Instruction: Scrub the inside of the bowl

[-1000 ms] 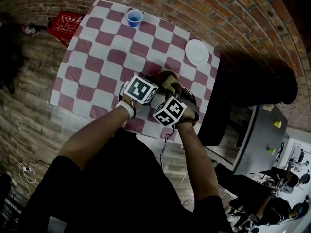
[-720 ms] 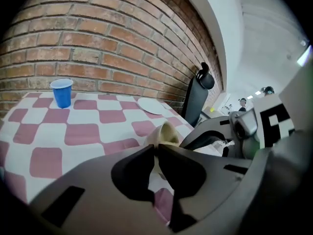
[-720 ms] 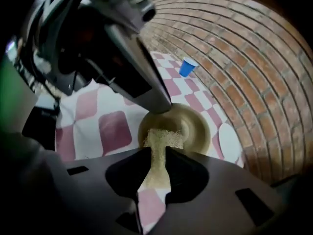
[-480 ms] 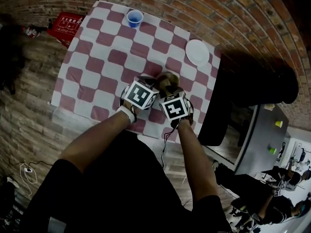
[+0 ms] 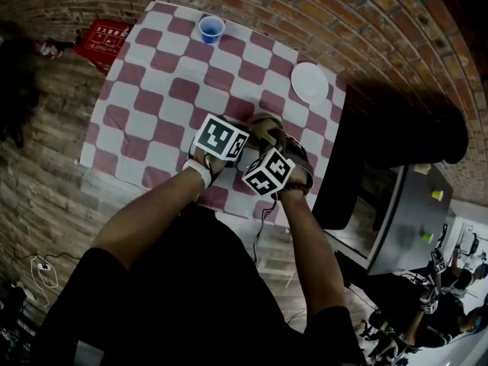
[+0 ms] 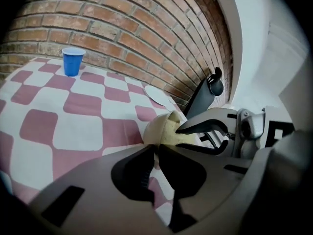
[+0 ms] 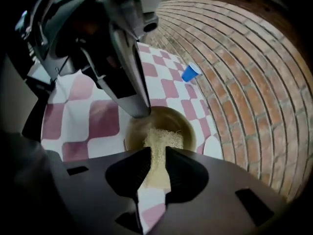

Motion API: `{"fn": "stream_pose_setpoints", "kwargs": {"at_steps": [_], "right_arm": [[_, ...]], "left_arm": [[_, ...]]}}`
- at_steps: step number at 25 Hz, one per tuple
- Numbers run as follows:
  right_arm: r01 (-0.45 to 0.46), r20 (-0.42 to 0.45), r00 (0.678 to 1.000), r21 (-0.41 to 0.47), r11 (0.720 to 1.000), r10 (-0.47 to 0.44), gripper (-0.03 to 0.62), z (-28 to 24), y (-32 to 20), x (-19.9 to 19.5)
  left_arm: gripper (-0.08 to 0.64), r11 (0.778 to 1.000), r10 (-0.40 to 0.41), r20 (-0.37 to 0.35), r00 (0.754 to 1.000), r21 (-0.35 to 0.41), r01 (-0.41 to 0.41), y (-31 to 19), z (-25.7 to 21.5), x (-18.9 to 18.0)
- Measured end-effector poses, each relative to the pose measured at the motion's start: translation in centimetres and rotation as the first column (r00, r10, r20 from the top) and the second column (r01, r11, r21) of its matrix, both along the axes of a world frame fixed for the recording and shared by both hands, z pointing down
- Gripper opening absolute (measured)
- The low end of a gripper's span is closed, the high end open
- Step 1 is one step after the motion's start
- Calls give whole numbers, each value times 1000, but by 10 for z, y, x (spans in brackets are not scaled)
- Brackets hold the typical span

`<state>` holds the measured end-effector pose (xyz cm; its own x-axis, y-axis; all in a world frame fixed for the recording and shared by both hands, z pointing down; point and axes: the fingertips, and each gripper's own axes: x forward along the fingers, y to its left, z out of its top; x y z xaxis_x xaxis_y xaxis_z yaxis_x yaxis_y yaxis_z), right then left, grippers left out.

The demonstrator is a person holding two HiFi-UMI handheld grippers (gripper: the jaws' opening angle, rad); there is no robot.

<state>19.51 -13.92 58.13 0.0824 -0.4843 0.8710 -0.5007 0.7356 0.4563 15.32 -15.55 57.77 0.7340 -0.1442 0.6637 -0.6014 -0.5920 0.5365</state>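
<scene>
A tan bowl point(image 5: 263, 120) stands on the red-and-white checked cloth near the table's front edge. My left gripper point(image 6: 156, 153) is shut on the bowl's rim point(image 6: 157, 129); its jaws have just been closing on it. My right gripper point(image 7: 156, 153) is shut on a yellow scrub sponge point(image 7: 159, 141), whose far end lies inside the bowl point(image 7: 182, 124). In the left gripper view the right gripper point(image 6: 183, 134) reaches into the bowl from the right. In the head view the marker cubes hide most of the bowl.
A blue cup point(image 5: 211, 27) stands at the table's far edge, and a white plate point(image 5: 309, 81) at its far right. A red crate point(image 5: 107, 36) sits beyond the left corner. A dark chair point(image 5: 358, 174) is close on the right. A brick wall backs the table.
Both marker cubes rocked a little over the bowl and came back. The right cube shows a different face angle. Both grippers remain at the bowl.
</scene>
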Motion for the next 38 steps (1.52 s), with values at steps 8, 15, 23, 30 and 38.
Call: {"fn": "stream_pose_setpoints", "kwargs": {"at_steps": [8, 15, 23, 30, 38], "right_arm": [[45, 51, 998, -48, 998, -43, 103, -2, -3, -5], [97, 109, 990, -75, 992, -89, 103, -1, -11, -27], [320, -118, 929, -216, 923, -350, 103, 13, -1, -14], [351, -131, 919, -165, 922, -373, 103, 14, -18, -29], [445, -90, 870, -283, 850, -485, 103, 25, 10, -30]], "left_arm": [[43, 913, -216, -139, 966, -380, 149, 0, 14, -13], [44, 896, -273, -152, 950, -399, 194, -5, 18, -17], [44, 895, -258, -145, 955, -407, 181, -5, 19, -18], [44, 903, -241, -138, 961, -394, 170, -7, 20, -18], [43, 892, -287, -151, 946, -403, 206, -11, 23, -22]]}}
